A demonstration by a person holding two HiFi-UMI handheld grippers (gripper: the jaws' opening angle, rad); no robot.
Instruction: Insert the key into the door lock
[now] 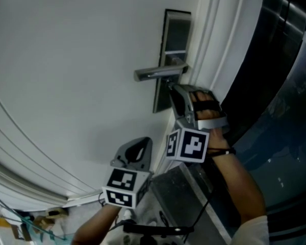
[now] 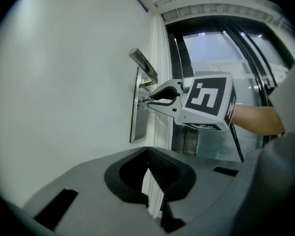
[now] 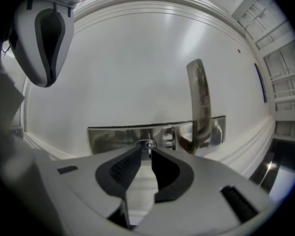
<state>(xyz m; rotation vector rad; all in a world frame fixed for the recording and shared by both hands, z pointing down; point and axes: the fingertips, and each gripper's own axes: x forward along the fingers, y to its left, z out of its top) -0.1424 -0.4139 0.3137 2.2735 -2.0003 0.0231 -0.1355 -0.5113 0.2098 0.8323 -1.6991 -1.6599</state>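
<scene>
The task is looking close to done, though not finished for certain. The right claw [image 3: 148,153] is pinching the small metal key [image 3: 149,150] between its ribbed pads, with the jaws pressed tight on it. It is holding the key's front end right at the round keyhole [image 3: 147,143] in the steel lock plate [image 3: 113,136]. The key is touching the cylinder and seems to be entering it. How deep it is sitting cannot be told, because the jaw tips are covering most of the blade. What is probably left is pushing it fully home.

In the right gripper view the keyhole is lying at 12 o'clock of the claw, directly ahead of the tips. The lever handle [image 3: 200,97] is standing off at about 2 o'clock and is not touching the claw.

In the head view the left claw [image 1: 144,141] is hanging at about 7 o'clock of the right claw, near the white door [image 1: 66,60] and well apart from the lock. Its jaws are pressed together and gripping nothing.
</scene>
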